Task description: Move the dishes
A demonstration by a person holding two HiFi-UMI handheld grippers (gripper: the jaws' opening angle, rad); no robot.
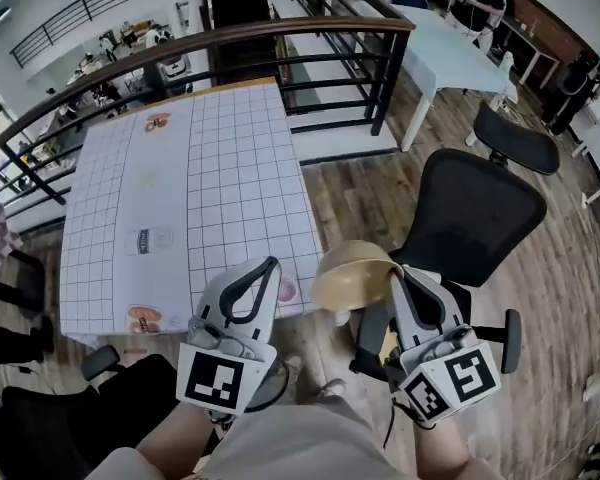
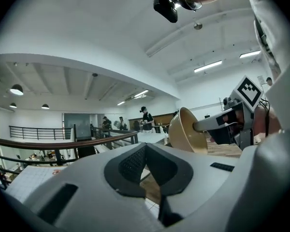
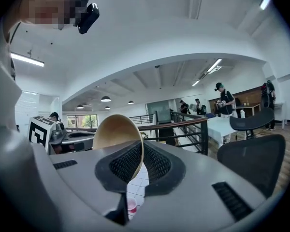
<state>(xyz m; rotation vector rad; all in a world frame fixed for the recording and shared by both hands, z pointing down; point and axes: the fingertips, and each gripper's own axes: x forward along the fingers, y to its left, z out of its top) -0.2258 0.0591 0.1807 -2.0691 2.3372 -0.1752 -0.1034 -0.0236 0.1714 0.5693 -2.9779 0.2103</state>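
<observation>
Nearest the head camera, two grippers are held low before the person's lap. The gridded table (image 1: pixel 230 168) lies ahead and to the left, and a black office chair (image 1: pixel 470 213) stands on the wooden floor to the right.

The tan bowl (image 1: pixel 352 276) is clamped by its rim in the right gripper (image 1: pixel 395 274), whose jaws are closed on the wall with one pad inside and one outside. It is held tipped on edge, off the table's near right corner and over the floor. A carry forward and leftward is judged to be needed to set it down there.

The left gripper (image 1: pixel 268 268) is closed with its pads together and nothing between them, over the table's near edge.

A small pink cup (image 1: pixel 287 290) sits near that corner. No writing can be read, only the black square markers on the cubes.
</observation>
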